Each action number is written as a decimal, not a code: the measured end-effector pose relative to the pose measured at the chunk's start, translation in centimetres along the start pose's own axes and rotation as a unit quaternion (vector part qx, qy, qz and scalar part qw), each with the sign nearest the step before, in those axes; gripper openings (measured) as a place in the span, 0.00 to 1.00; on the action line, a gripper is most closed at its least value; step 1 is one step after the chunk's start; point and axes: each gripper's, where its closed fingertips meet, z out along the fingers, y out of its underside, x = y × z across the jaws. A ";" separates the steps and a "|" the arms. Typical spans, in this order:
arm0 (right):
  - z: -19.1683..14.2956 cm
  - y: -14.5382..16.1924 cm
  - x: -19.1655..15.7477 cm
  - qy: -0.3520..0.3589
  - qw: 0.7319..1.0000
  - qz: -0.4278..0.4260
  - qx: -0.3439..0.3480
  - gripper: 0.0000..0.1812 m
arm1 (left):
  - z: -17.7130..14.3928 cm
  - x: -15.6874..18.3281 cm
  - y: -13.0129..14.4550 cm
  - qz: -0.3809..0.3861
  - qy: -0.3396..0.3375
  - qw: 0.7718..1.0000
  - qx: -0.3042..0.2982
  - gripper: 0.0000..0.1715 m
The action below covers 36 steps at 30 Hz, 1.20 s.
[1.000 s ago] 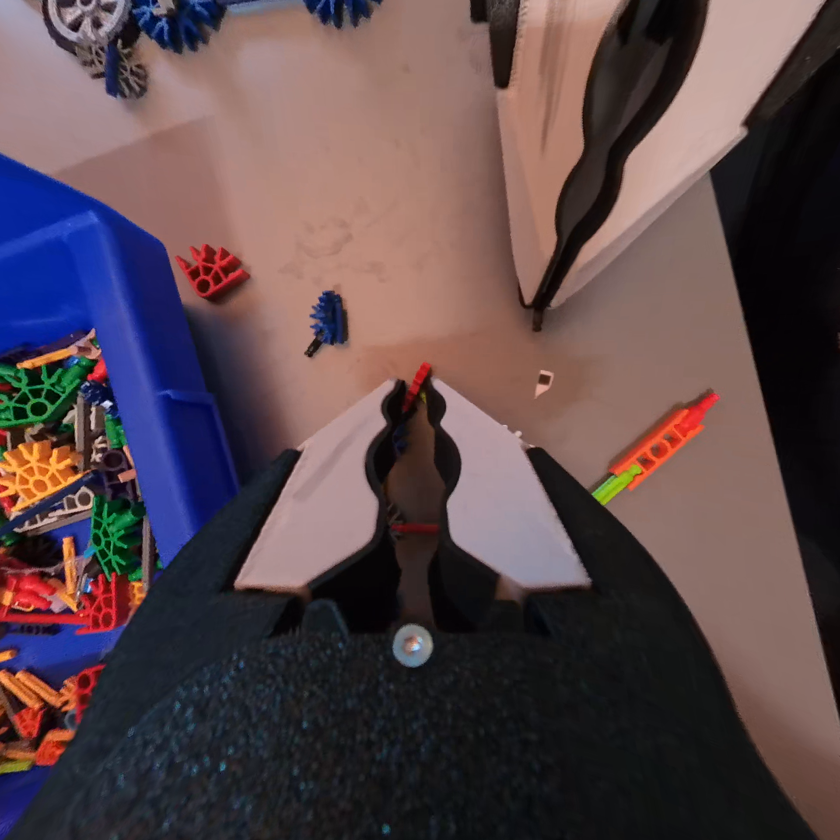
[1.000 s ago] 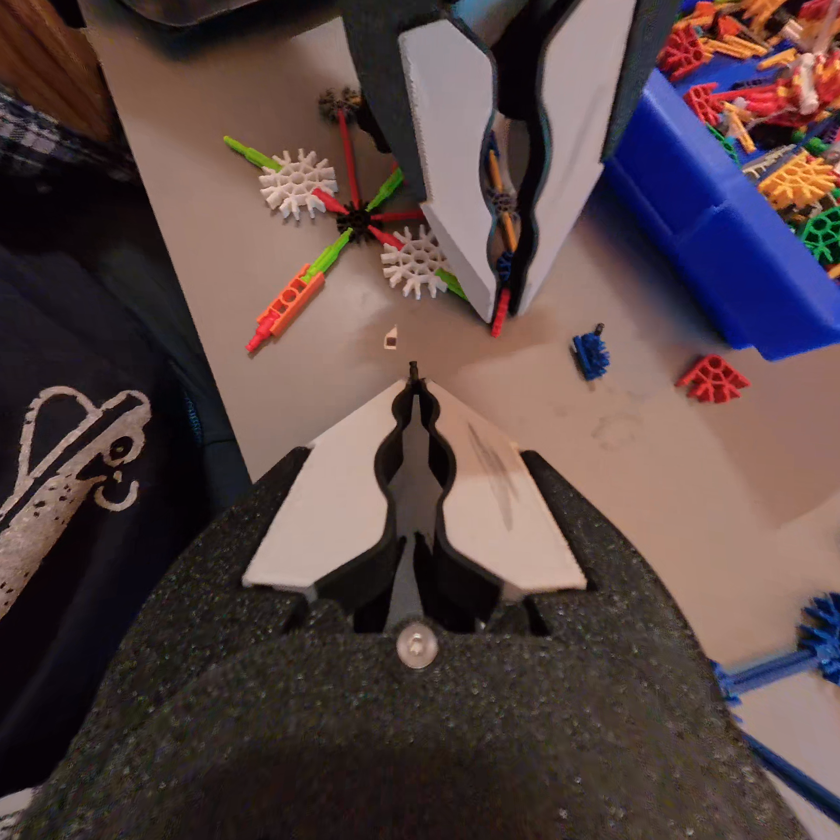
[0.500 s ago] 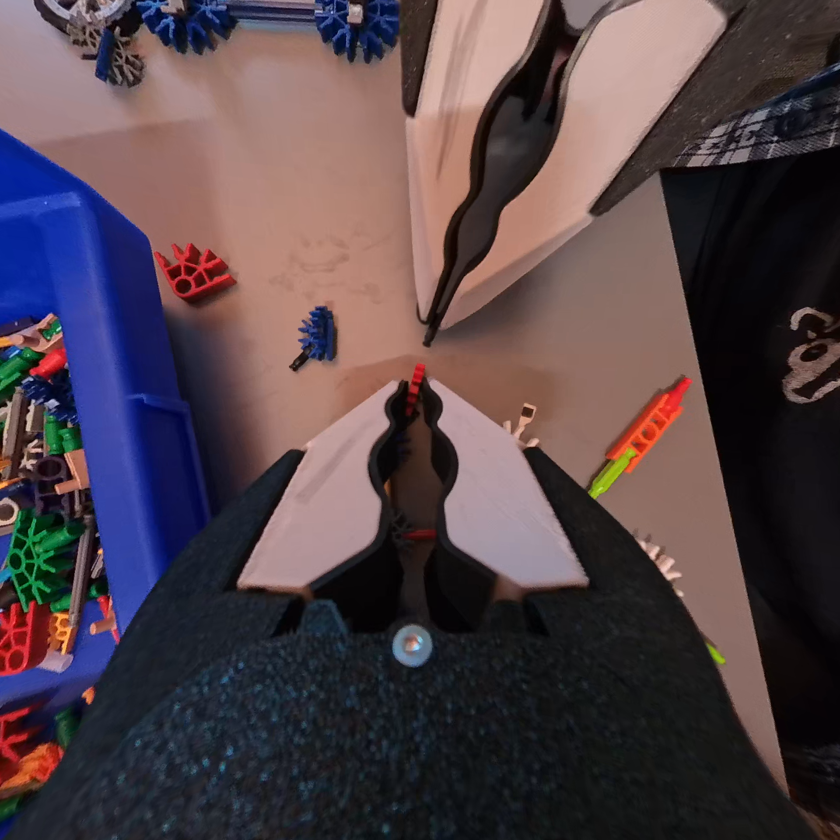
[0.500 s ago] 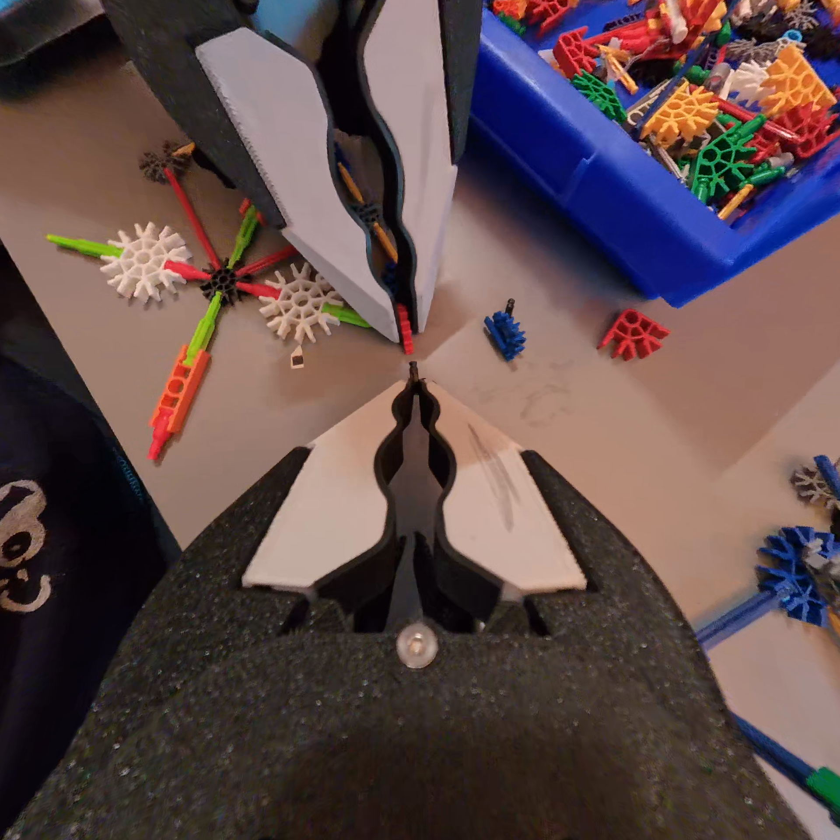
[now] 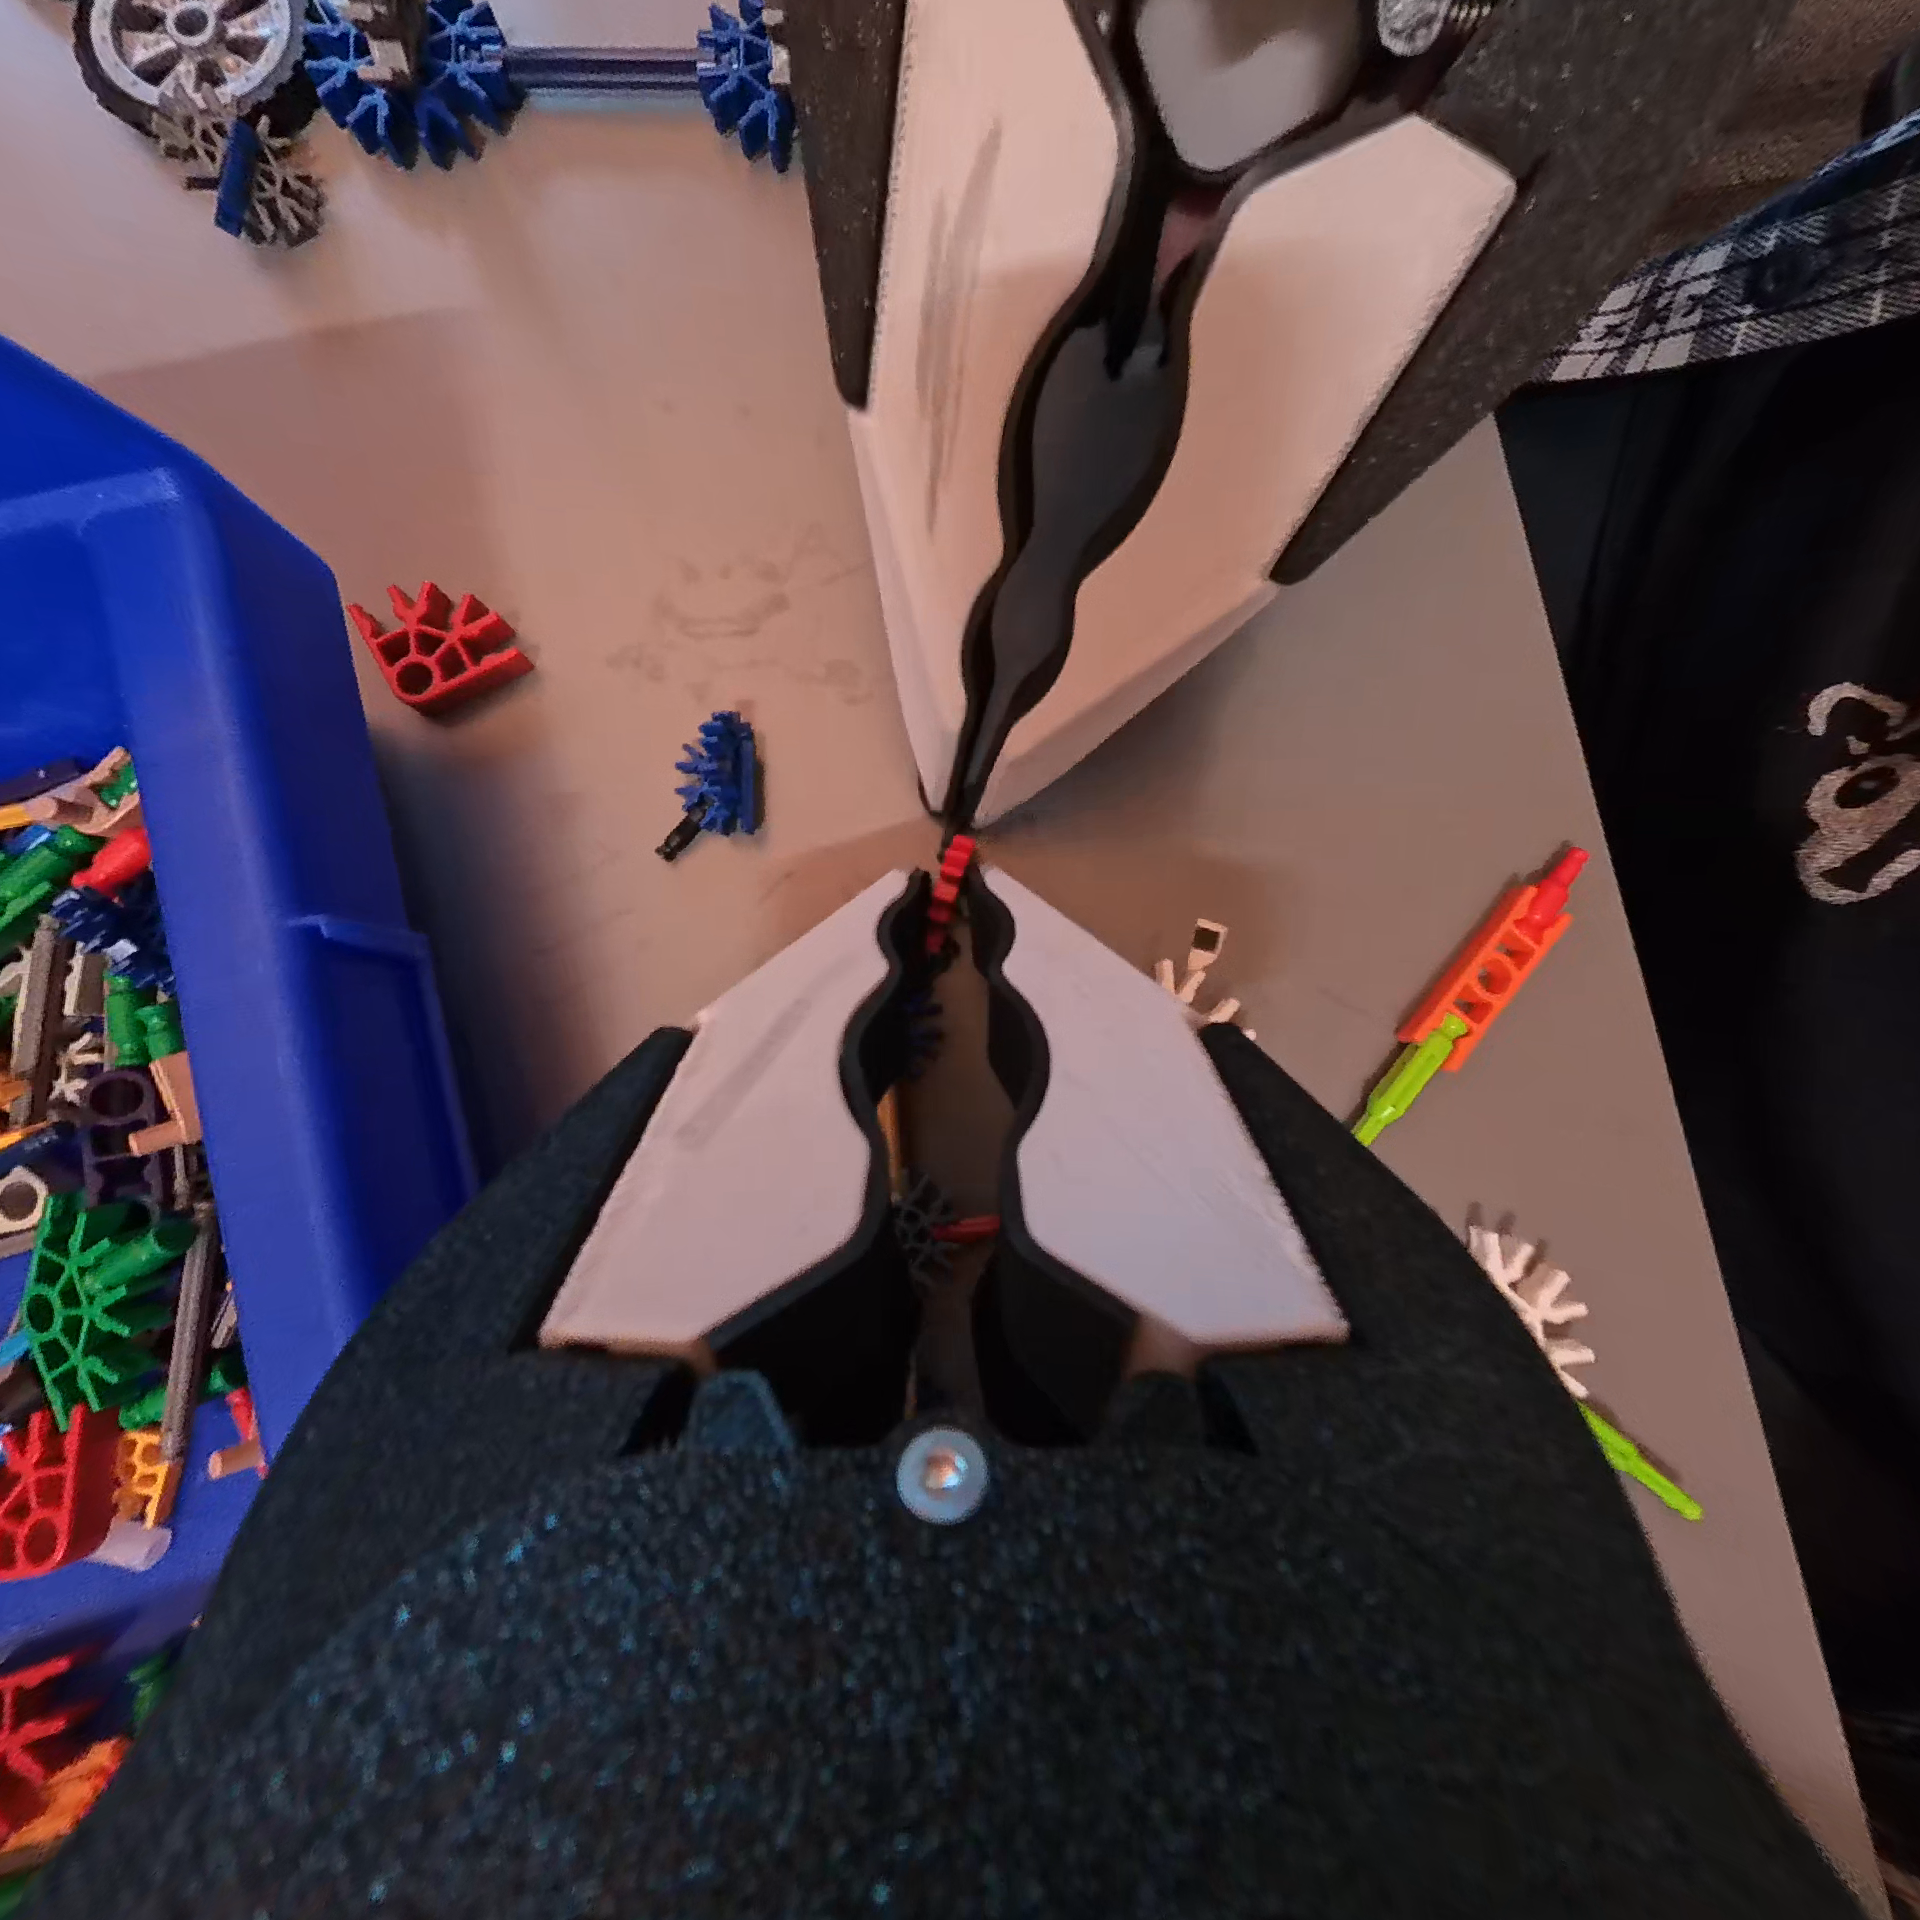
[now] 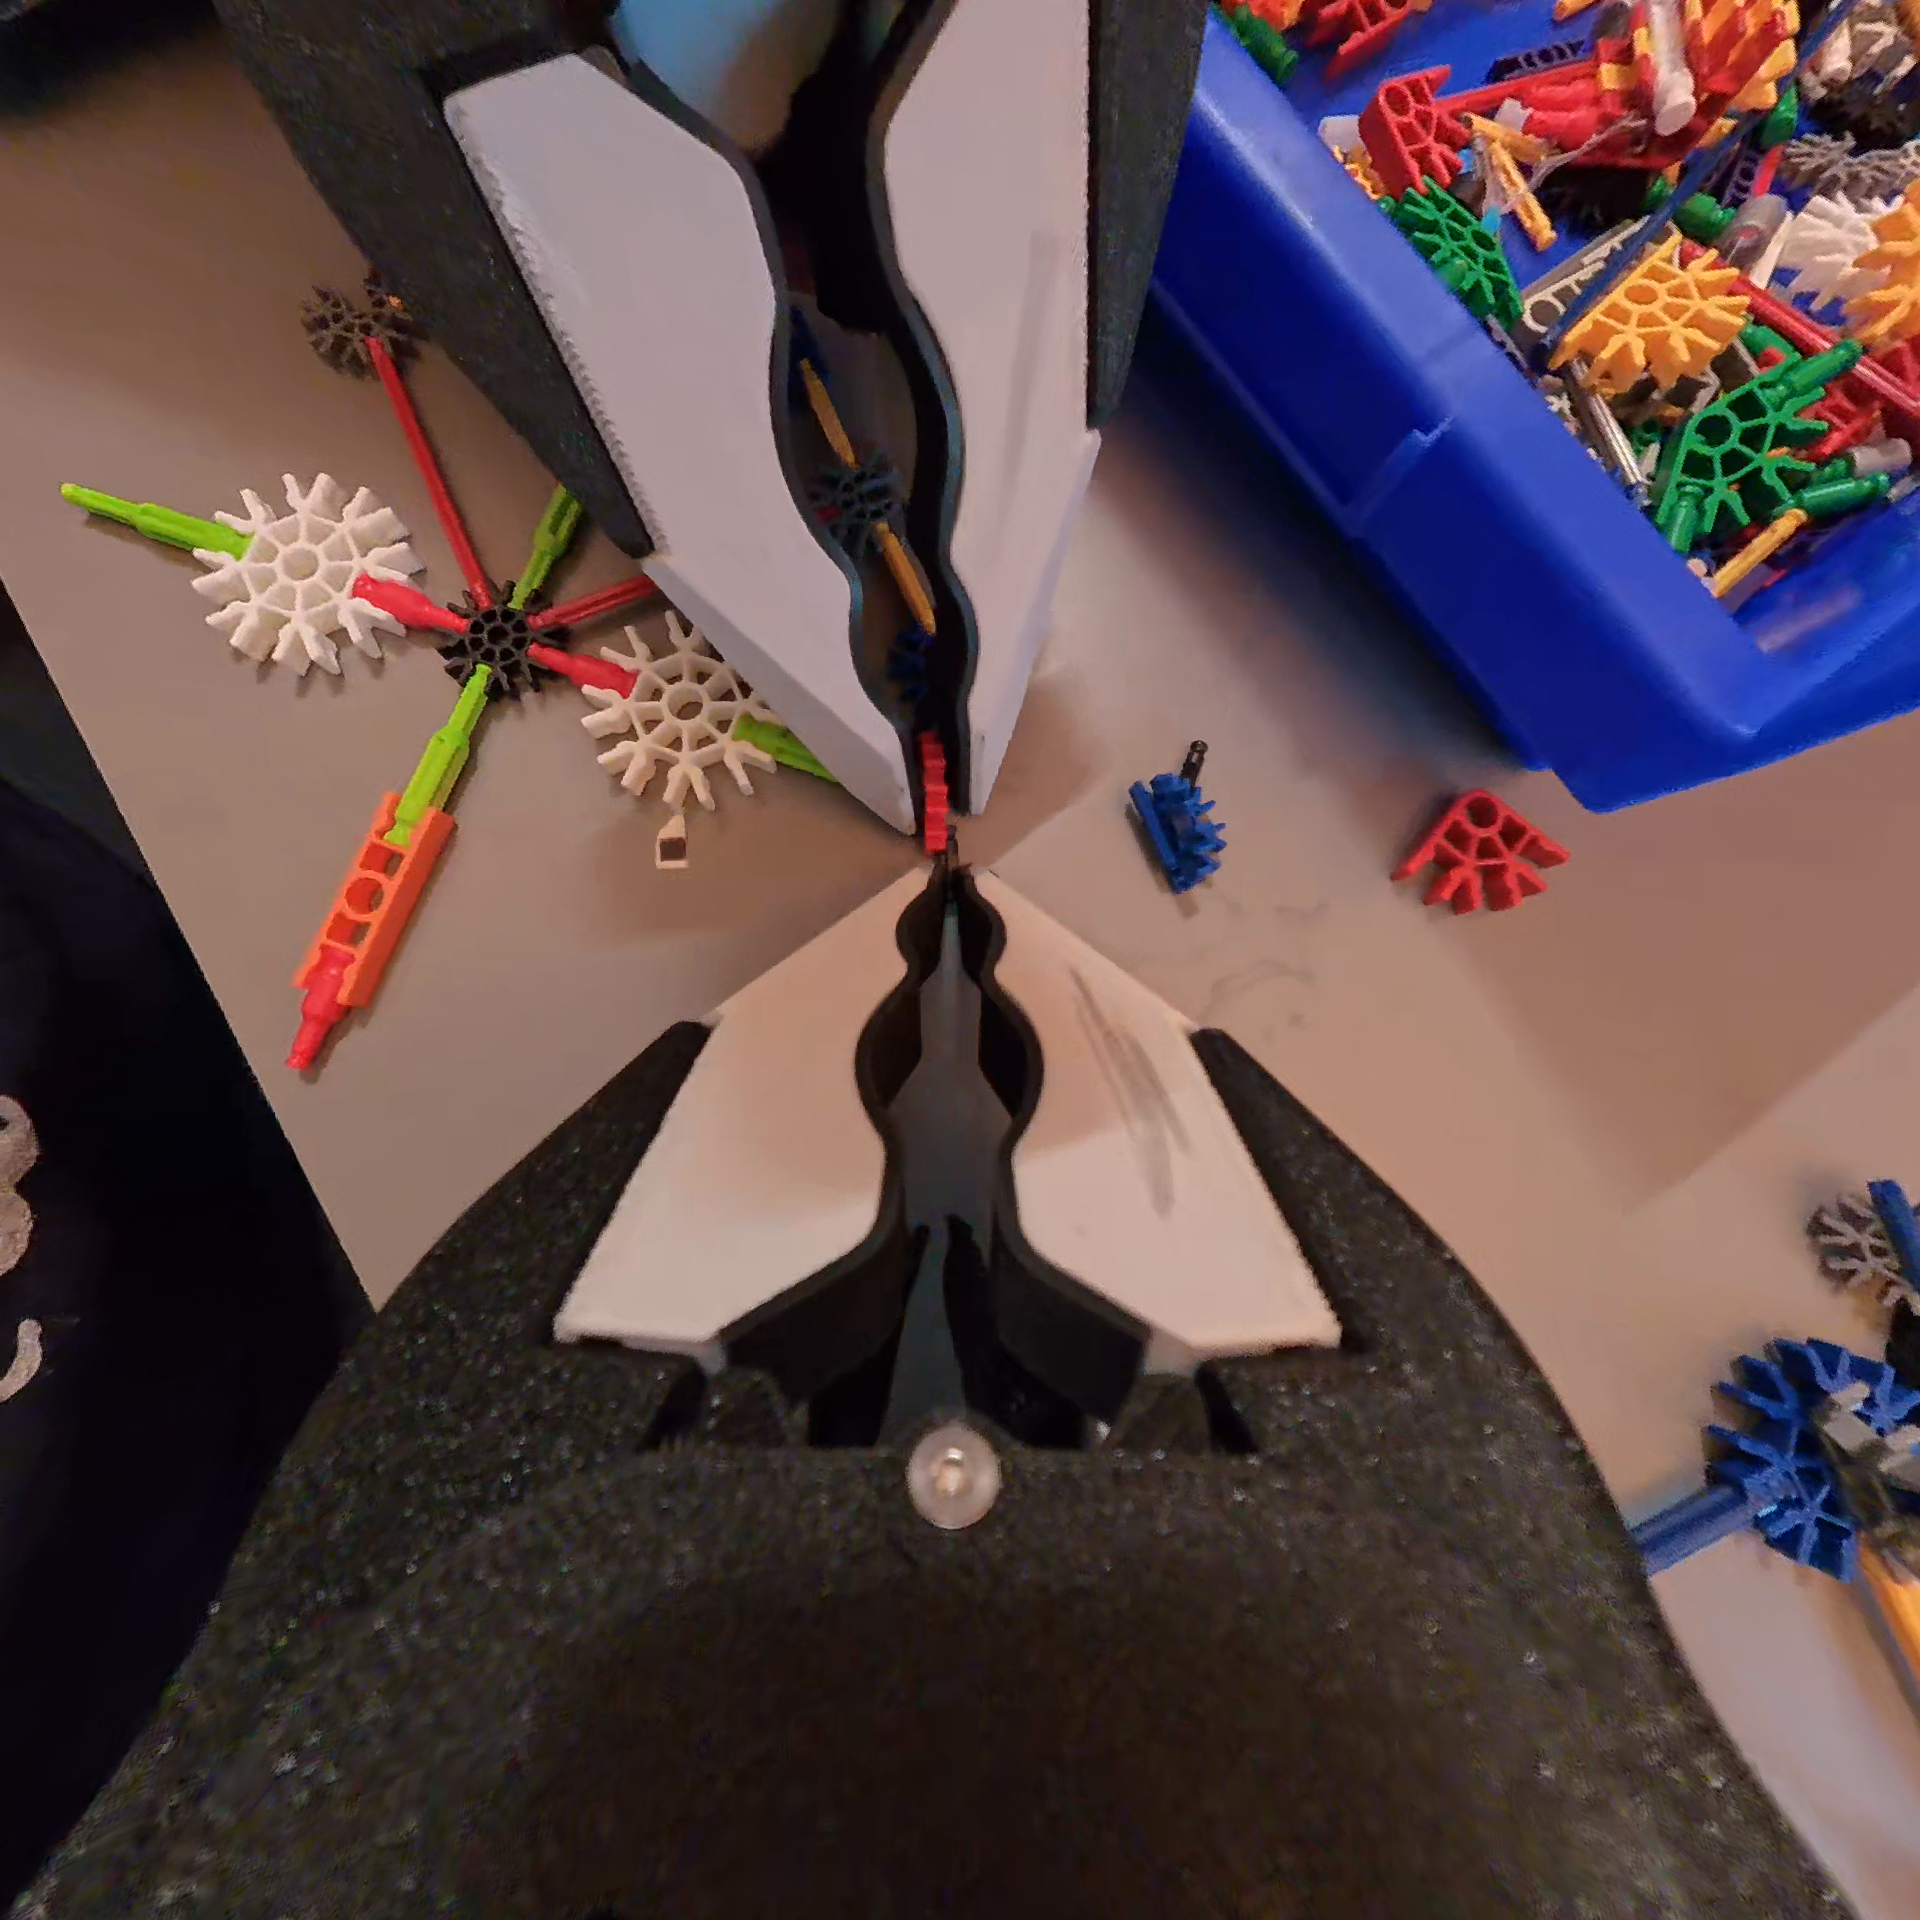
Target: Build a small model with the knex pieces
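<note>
Red ridged connector piece (image 5: 951,883) is clenched in the left gripper (image 5: 948,883), over a beige table (image 5: 623,436). Closer than a second ago, the right gripper (image 6: 951,873), pinching a thin dark rod (image 6: 948,857), now meets its tip. Nearby sits a blue bin (image 6: 1455,436).

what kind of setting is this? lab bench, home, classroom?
Can't tell for sure, but it looks like a hobby or play table: a blue bin full of mixed plastic construction-toy pieces, a rod-and-snowflake assembly lying on the beige tabletop, and a wheeled blue build at its edge.
</note>
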 end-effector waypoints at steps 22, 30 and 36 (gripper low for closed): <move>0.1 -0.1 -0.2 -0.012 1.000 -0.028 -0.003 0.04 | 0.1 0.0 -0.1 0.015 0.000 1.000 0.004 0.02; -0.1 0.2 0.1 -0.011 0.999 -0.040 -0.011 0.01 | 0.1 0.3 -0.1 0.017 0.006 1.000 0.008 0.02; -0.2 0.3 -0.1 -0.018 0.998 -0.057 -0.017 0.01 | 0.1 0.3 -0.1 0.019 0.005 1.000 0.008 0.02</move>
